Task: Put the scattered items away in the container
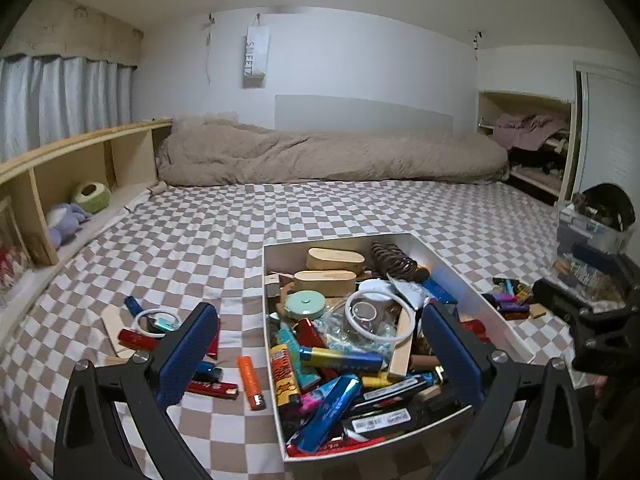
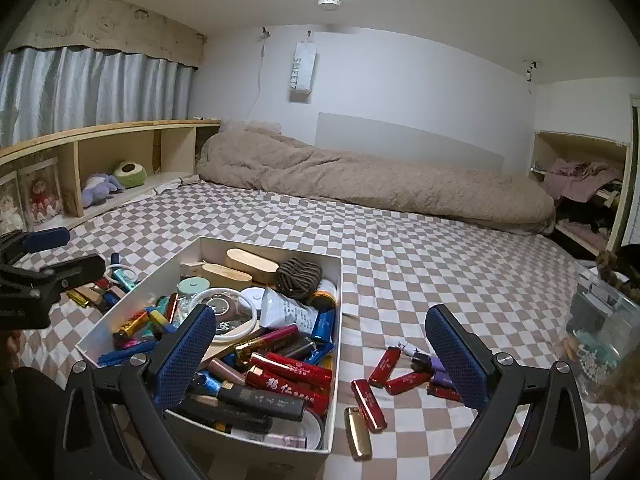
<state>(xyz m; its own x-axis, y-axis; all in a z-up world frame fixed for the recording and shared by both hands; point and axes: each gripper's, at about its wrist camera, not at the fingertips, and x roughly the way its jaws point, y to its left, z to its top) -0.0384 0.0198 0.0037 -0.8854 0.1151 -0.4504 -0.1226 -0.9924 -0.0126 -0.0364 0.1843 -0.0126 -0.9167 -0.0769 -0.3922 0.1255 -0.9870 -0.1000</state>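
Both grippers, left gripper (image 1: 316, 356) & right gripper (image 2: 320, 356), wide open, empty; box (image 1: 472, 280) heaped, so dropped lighters (image 2: 394, 378) may slide off.

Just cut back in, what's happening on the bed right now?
A person holds two tongs over the checkered bed, both open and empty. The white box is already piled with lighters and odds and ends. The left tongs hang above the box's left edge, with an orange lighter and others loose beside it. The right tongs face a cluster of red lighters and a gold lighter right of the box.
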